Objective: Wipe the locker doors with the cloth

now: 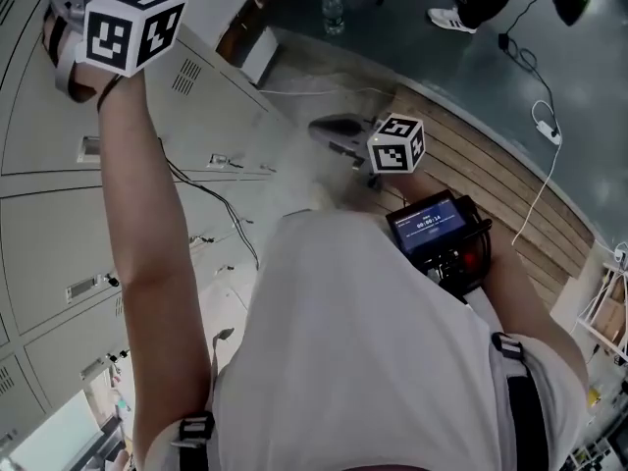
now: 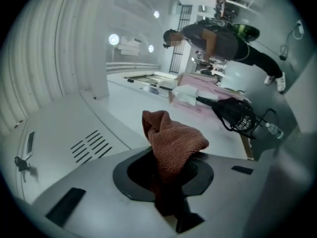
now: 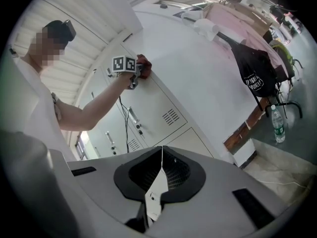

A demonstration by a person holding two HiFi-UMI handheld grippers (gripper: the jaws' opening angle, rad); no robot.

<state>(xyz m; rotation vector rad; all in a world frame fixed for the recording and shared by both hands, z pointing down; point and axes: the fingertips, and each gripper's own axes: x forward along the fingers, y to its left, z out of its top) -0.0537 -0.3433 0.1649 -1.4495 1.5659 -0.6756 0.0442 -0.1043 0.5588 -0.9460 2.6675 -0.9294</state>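
Cloth (image 2: 174, 142), ribbed rust knit, bunched in left gripper (image 2: 171, 195)

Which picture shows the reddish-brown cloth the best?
The left gripper view: the cloth fills the middle, close up, clamped in the left gripper. The right gripper view shows it only as a small far-off patch by a locker door. The head view barely shows it.

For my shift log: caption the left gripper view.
Left claw shut on a reddish-brown cloth, held up near a vented locker door.
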